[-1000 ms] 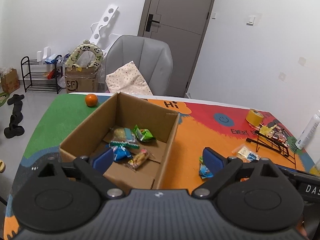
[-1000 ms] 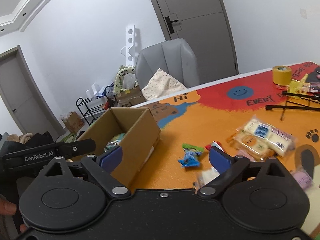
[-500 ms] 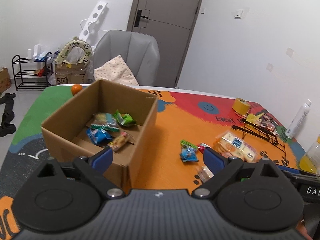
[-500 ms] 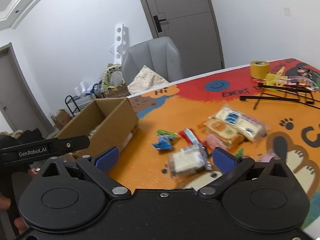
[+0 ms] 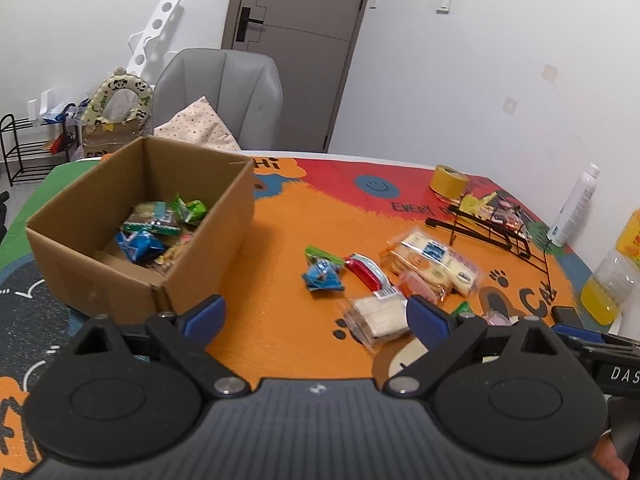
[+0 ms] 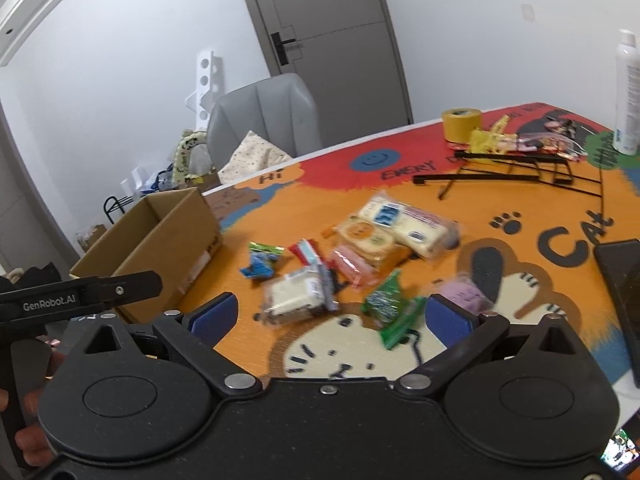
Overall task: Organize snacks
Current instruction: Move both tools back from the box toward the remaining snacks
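An open cardboard box (image 5: 200, 264) (image 6: 160, 240) stands on the left of the colourful table mat and holds several snack packets (image 5: 156, 232). Loose snacks lie on the orange area: a blue packet (image 5: 323, 276) (image 6: 260, 265), a red-white bar (image 5: 366, 272), a clear pack of white biscuits (image 5: 378, 318) (image 6: 296, 296), a large cracker pack (image 5: 430, 266) (image 6: 400, 228), a green packet (image 6: 390, 304). My left gripper (image 5: 316, 314) is open and empty, in front of the box's near right corner. My right gripper (image 6: 330, 314) is open and empty above the biscuit pack and green packet.
A black wire rack (image 5: 492, 232) (image 6: 520, 168) with sweets, a yellow tape roll (image 5: 448, 180) (image 6: 460, 123), a white spray bottle (image 5: 574, 204) (image 6: 626, 92) and a juice bottle (image 5: 612, 280) stand at the right. A dark phone (image 6: 624, 280) lies near the right edge. A grey chair (image 5: 224, 96) stands behind the table.
Both grippers have swung right and pulled back from the box toward the loose snacks. Both stayed open and empty.
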Tool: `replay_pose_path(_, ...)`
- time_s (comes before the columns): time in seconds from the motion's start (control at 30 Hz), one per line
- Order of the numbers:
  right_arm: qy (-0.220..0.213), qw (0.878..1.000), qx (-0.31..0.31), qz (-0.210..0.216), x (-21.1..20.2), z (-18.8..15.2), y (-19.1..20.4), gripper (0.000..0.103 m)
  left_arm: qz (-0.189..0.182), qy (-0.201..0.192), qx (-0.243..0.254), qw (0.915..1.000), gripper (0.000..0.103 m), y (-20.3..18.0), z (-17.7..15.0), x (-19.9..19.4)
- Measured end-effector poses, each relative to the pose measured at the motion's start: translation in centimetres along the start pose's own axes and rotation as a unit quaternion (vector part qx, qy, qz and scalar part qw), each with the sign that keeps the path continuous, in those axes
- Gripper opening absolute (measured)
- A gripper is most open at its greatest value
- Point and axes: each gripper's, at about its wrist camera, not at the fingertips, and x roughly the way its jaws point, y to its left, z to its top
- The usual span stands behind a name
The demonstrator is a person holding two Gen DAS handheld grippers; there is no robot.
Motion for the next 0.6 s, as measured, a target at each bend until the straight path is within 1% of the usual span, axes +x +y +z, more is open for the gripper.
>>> replay_pose_path(0.13, 0.002, 1.0, 0.009, -0.007, 0.2, -0.2, -1.2, 0.103, -0.004, 0.004, 0.001, 1.0, 0.096, -0.7, -0.3, 0.6)
replay_pose_path(0.33, -0.001, 1.0, 0.008, -0.016, 0.7, -0.6, -1.9, 0.102, -0.01, 0.016, -0.004, 0.9998, 0.096, -1.0, -0.6, 1.8)
replay_pose_path(0.53, 0.0, 0.999, 0.024, -0.025, 1.2, -0.6, -3.1, 0.093, -0.012, 0.034, -0.014, 0.9992, 0.096, -1.1, -0.6, 3.1)
replay_pose_path(0.6, 0.0, 0.999, 0.028, -0.027, 1.3, -0.6, -3.6, 0.087, -0.013, 0.037, -0.012, 0.9992, 0.096, -1.3, -0.6, 3.5)
